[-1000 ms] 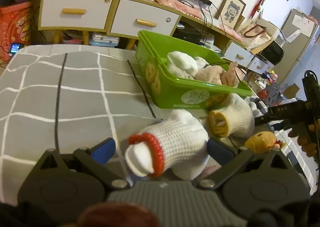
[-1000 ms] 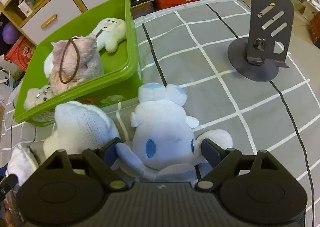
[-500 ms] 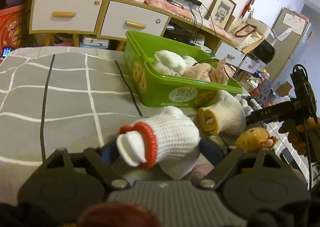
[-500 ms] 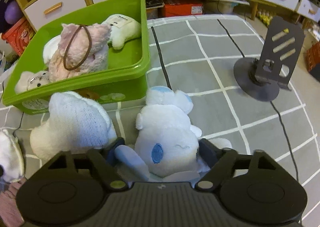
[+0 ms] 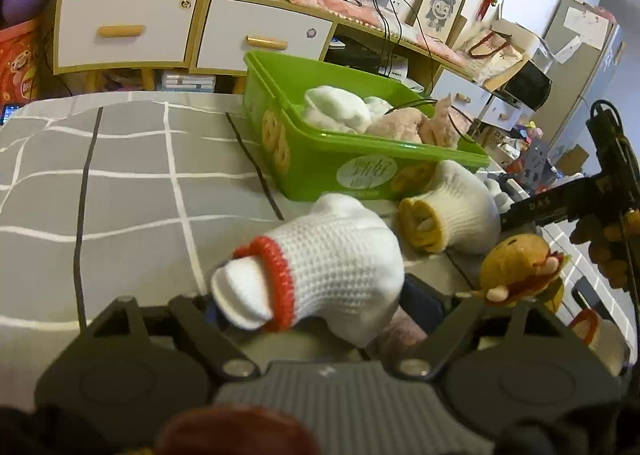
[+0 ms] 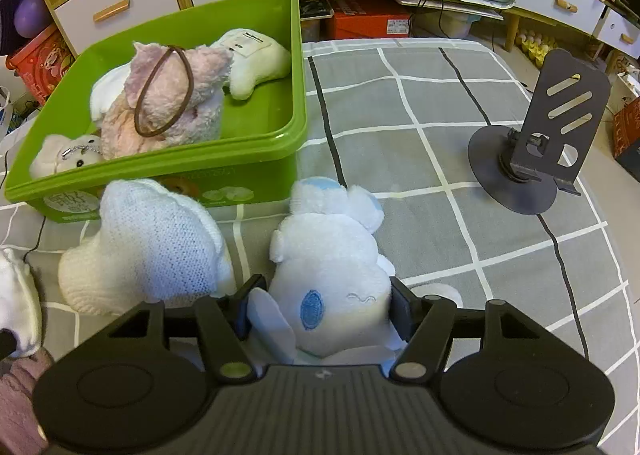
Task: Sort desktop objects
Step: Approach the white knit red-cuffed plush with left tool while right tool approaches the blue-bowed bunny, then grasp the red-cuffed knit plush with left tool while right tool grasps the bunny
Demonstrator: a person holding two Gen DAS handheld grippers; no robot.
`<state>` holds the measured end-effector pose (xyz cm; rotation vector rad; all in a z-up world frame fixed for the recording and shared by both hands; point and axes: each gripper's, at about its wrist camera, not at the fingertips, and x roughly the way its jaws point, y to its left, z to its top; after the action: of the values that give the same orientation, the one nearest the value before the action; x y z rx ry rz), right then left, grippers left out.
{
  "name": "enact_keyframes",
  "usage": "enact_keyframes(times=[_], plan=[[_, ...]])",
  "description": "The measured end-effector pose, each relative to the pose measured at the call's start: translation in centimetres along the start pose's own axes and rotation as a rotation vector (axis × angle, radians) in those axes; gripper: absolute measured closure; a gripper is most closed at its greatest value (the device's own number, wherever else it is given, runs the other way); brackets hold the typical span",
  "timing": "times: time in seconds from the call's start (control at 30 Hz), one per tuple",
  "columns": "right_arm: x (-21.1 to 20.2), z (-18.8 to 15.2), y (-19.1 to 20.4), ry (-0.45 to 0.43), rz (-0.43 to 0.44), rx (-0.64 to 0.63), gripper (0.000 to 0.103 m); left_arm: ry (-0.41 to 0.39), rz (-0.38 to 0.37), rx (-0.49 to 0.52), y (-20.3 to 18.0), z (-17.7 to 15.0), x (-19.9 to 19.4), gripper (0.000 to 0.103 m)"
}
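Note:
My left gripper (image 5: pixel 320 307) is shut on a white knitted glove with a red cuff (image 5: pixel 320 267), held just above the grey checked cloth. My right gripper (image 6: pixel 324 311) is shut on a white and blue plush toy (image 6: pixel 332 263). A green bin (image 5: pixel 320 167) stands ahead of both; in the right wrist view (image 6: pixel 256 151) it holds a pink plush (image 6: pixel 168 103), a cream plush (image 6: pixel 256 59) and a small bear (image 6: pixel 68 155). A second glove with a yellow cuff (image 5: pixel 448 211) lies against the bin's front; it also shows in the right wrist view (image 6: pixel 148 251).
A small orange plush (image 5: pixel 516 267) lies right of the left gripper. A dark metal phone stand (image 6: pixel 536 151) stands at the right of the cloth. Drawers and shelves (image 5: pixel 160 27) line the back. The other gripper's body (image 5: pixel 580 199) shows at the right.
Both grippers have closed further on their items: the left on the red-cuffed glove, the right on the white and blue plush. Both views have shifted slightly toward the bin.

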<state>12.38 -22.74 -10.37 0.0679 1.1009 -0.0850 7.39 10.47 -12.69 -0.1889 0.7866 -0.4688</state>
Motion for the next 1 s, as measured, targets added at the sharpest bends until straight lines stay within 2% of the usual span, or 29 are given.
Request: enact_keyframes(times=[0.2,0.47,0.7,1.0], plan=[[-0.2,0.0,-0.2,0.004,0.004,0.005,0.040,-0.002,-0.017,-0.044,0.5,0.2,-0.2,0.023],[-1.6,0.1,-0.7,-0.015,0.017,0.018,0.042,0.005,-0.017,-0.050,0.0,0.3,-0.2,0.023],[-4.0,0.2,-1.4,-0.055,0.032,0.038,0.042,0.009,-0.009,-0.071,-0.7,0.6,-0.6,0.023],[-7.7,-0.4,-3.2,-0.109,0.060,0.070,0.042,0.003,0.006,-0.046,-2.9,1.4,-2.0,0.023]])
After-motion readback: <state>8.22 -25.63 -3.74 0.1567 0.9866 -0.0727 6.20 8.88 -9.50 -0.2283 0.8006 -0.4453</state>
